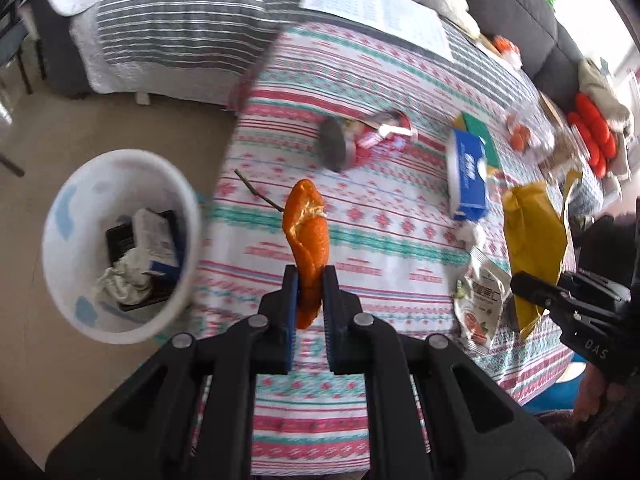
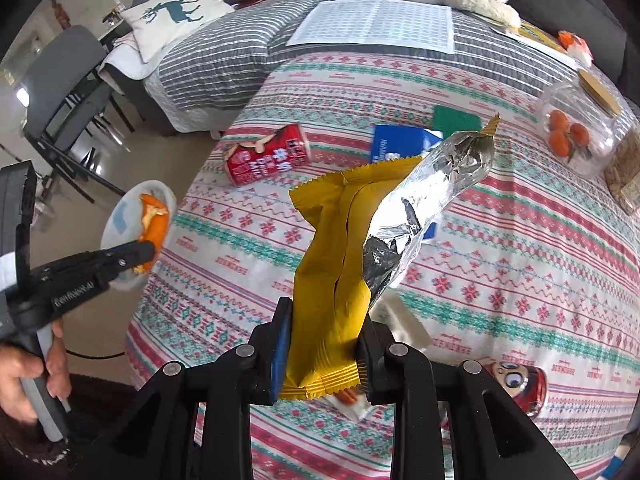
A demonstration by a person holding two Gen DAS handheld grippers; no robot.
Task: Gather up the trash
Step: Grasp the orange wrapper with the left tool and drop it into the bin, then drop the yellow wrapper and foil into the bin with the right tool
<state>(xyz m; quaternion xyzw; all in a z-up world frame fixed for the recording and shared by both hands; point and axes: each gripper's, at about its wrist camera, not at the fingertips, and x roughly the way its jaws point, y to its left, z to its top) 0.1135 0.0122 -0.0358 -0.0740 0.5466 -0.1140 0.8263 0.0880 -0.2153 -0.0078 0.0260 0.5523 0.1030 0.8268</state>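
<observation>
My left gripper is shut on an orange peel and holds it above the table's left edge, right of the white trash bin. The bin on the floor holds boxes and crumpled paper. My right gripper is shut on a torn yellow foil wrapper with a silver inside, held above the table. In the right wrist view the left gripper holds the peel in front of the bin. The right gripper and the wrapper show in the left wrist view.
On the patterned tablecloth lie a red can, a blue box, a twig, a printed snack packet and crumpled tissue. A clear jar with oranges stands at the right. A striped bed and chair are behind.
</observation>
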